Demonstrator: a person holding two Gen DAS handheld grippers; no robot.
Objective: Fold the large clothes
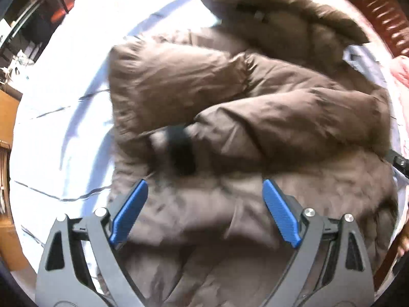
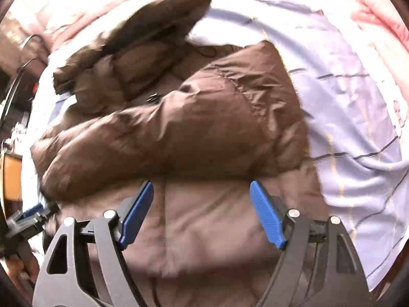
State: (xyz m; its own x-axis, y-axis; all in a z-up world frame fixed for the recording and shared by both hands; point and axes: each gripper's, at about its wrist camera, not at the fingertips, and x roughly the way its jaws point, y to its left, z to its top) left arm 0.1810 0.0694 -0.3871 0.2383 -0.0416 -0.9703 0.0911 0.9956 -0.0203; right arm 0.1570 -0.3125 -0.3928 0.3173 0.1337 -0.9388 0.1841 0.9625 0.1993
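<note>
Risk: puffy sleeve (image 2: 163, 138) springs off brown jacket (image 2: 204, 230), undoing fold | left gripper (image 1: 205, 215), right gripper (image 2: 202, 213) above jacket: jaws spread, empty.

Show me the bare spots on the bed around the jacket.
Bare sheet lies on the one side of the jacket, and more on the other side, up to the pink quilt. The middle is crowded: both sleeves lie folded across the jacket.

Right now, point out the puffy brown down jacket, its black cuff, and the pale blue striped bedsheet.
Puffy brown down jacket (image 2: 179, 133): right wrist view, folded-over sleeve.
Black cuff (image 1: 180, 151): left wrist view, cuff middle.
Pale blue striped bedsheet (image 2: 358, 117): right wrist view, bare part beside jacket.
</note>
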